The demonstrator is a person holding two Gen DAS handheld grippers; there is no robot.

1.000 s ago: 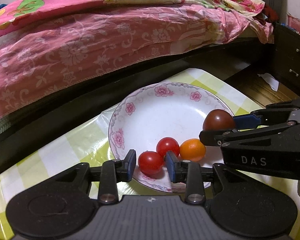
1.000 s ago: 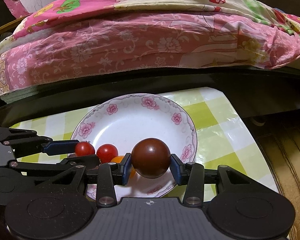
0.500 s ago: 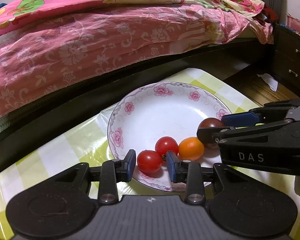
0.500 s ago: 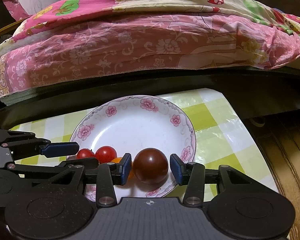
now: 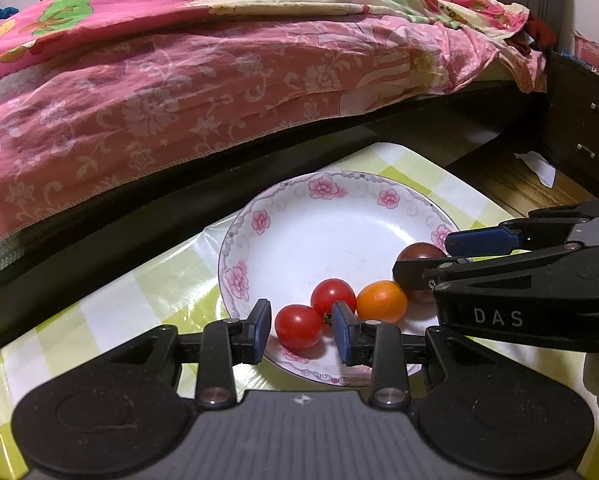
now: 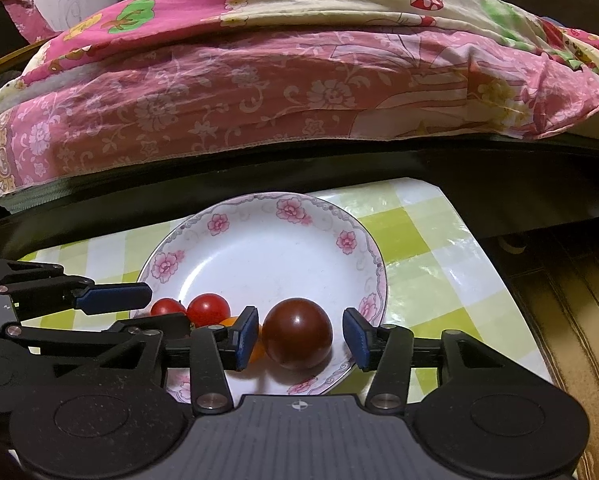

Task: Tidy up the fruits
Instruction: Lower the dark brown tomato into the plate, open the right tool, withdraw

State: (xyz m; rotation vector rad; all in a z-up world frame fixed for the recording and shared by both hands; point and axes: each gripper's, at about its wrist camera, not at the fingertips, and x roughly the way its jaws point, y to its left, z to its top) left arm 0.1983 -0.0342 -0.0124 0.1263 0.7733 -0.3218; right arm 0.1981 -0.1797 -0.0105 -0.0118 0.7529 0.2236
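Bed (image 5: 219,92): pink flowered bedding, dark frame, behind the plate.

Desk (image 6: 431,256): green and white checked cover, carries the plate, just in front of the bed.

Plate (image 5: 331,232): white, pink flower rim, on the desk; all fruit sits in its near part.

Right hand-held gripper (image 6: 299,334): over the plate's near rim. Jaws apart and lately widening; the dark tomato lies between them with a gap on either side, pads clear of it.

Left hand-held gripper (image 5: 299,330): at the plate's near left rim. Jaws stand apart with a red tomato between them; a narrow gap shows on each side, so no grip on it.

Dark tomato (image 6: 297,334): brownish red, largest fruit, resting on the plate near its right rim.

Orange tomato (image 5: 381,301): on the plate, touching the dark tomato's left side.

Red tomato, rear (image 5: 333,295): on the plate, just left of the orange tomato.

Red tomato, front (image 5: 298,327): on the plate, nearest its front rim, between the left jaws.
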